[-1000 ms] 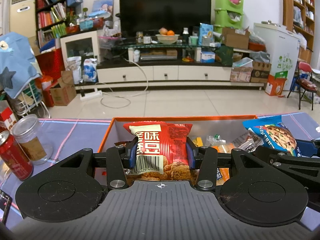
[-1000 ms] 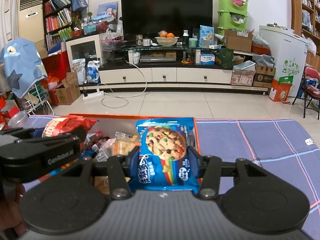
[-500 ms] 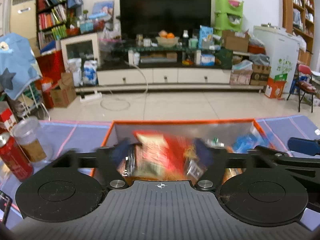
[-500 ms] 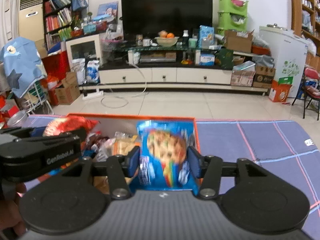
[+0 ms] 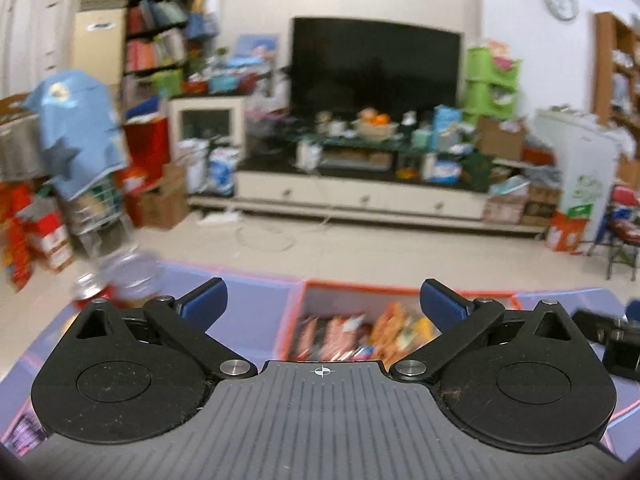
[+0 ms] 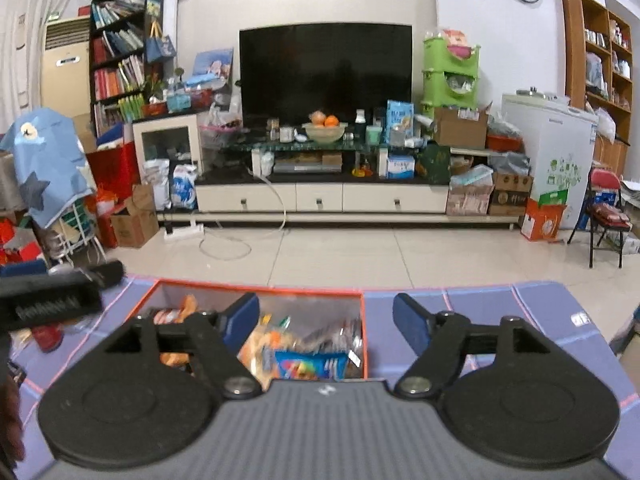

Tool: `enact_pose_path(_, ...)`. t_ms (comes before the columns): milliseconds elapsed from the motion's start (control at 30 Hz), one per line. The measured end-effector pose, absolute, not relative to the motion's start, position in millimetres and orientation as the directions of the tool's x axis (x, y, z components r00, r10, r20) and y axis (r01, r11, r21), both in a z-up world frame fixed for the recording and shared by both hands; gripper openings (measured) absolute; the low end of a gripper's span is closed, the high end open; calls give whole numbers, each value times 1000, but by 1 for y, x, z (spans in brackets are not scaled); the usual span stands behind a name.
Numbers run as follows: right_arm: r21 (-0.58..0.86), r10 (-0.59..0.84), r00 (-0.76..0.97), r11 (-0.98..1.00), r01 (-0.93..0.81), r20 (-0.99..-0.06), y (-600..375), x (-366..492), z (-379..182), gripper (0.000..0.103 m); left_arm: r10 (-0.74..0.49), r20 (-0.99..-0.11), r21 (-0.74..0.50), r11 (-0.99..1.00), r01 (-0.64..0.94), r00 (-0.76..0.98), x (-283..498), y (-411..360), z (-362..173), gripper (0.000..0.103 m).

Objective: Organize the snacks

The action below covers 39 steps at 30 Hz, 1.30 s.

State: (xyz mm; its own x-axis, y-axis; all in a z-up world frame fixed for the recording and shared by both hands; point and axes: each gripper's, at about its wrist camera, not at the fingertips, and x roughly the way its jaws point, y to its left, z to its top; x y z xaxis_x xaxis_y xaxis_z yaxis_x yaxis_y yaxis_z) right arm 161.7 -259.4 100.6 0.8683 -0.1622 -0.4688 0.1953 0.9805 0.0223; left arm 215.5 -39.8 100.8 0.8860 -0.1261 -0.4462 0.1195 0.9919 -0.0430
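From the left wrist, the whole picture is smeared with motion. The left gripper stands wide, its jaws having just been opening, with nothing between the blue pads. Below them the orange box sits on the purple mat; the snacks inside are a blur of red and orange, no label readable. A can and jar at left are streaks. The right gripper is cut off by the right edge.

From the right wrist, the view is sharper. The right gripper is empty too, jaws spread and just been opening. A blue cookie pack lies in the box, its lower part hidden by the gripper body. The left gripper enters at left, only partly seen.
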Motion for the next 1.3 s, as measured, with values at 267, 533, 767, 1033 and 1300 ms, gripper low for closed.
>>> enact_pose_path(267, -79, -235, 703, 966, 247, -671, -213, 146, 55, 77, -57, -576, 44, 994, 100, 816, 182, -32, 75, 84)
enact_pose_path(533, -53, -221, 728, 968, 247, -649, -197, 143, 55, 77, -101, -630, 8, 991, 137, 770, 179, -32, 60, 84)
enact_pose_path(767, -85, -233, 708, 968, 238, -667, -196, 145, 38, 77, -135, -646, -23, 987, 158, 751, 187, -38, 54, 84)
enact_pose_path(1033, -103, -236, 682, 968, 230, -693, -202, 152, 25, 77, -129, -702, -19, 986, 163, 700, 197, -51, 37, 84)
enact_pose_path(1300, -122, -260, 670, 961, 246, -695, -205, 152, 23, 77, -144, -683, -20, 984, 180, 716, 192, -52, 40, 84)
